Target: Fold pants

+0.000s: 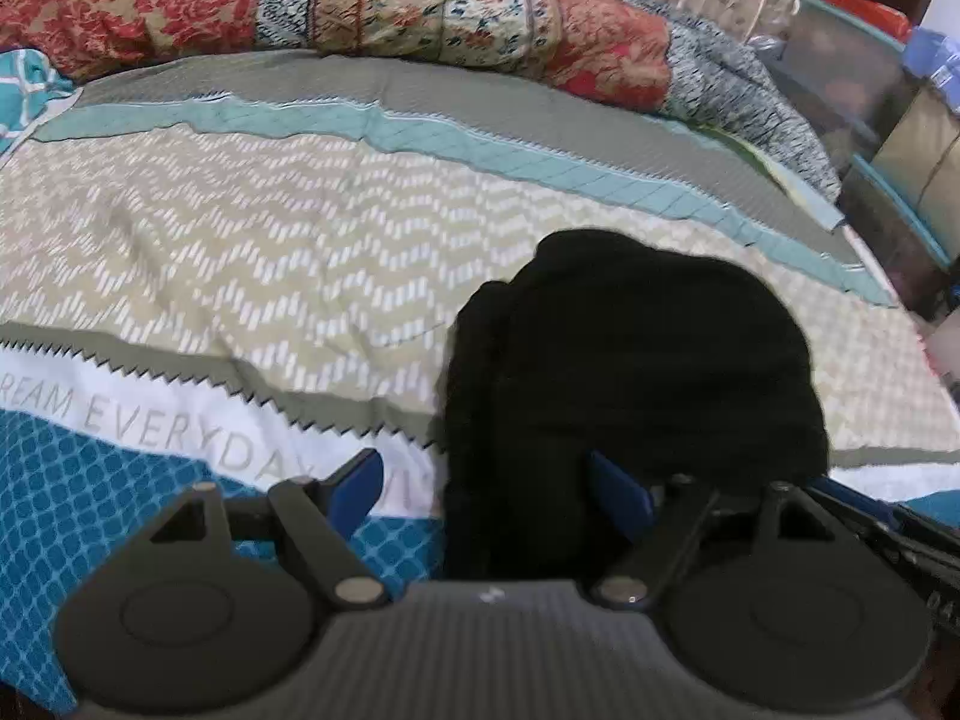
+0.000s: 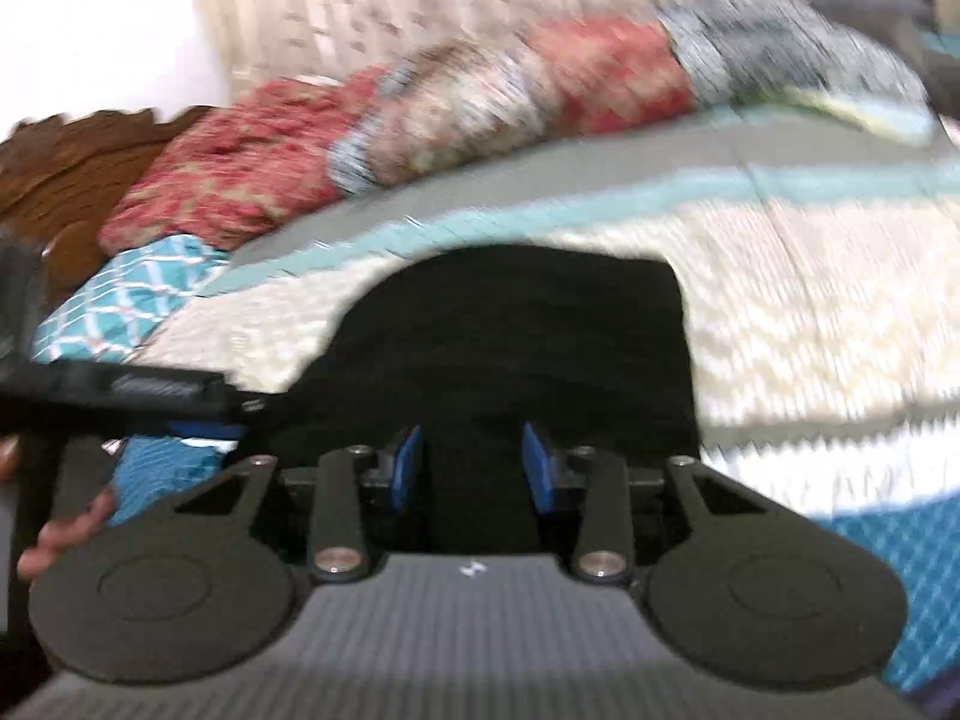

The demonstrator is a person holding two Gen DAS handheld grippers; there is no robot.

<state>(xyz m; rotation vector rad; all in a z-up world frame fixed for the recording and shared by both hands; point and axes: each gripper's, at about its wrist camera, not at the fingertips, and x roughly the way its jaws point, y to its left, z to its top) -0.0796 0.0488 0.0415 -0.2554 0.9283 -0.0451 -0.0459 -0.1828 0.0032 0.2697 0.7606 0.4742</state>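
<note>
The black pants (image 1: 636, 360) lie as a folded bundle on the patterned bedspread (image 1: 270, 252). My left gripper (image 1: 489, 486) is open, its blue pads wide apart; the near edge of the pants lies between them, against the right pad (image 1: 621, 489). In the blurred right wrist view the pants (image 2: 528, 324) fill the centre. My right gripper (image 2: 471, 468) has its blue pads on either side of a fold of the black cloth, with a gap still visible. The left gripper's body (image 2: 120, 390) shows at the left of that view.
A rolled red floral quilt (image 1: 360, 6) lies across the far side of the bed. A teal patterned pillow (image 1: 30, 90) sits at the far left. Storage boxes (image 1: 888, 138) stand off the bed's right side. A wooden headboard (image 2: 72, 174) is at the left.
</note>
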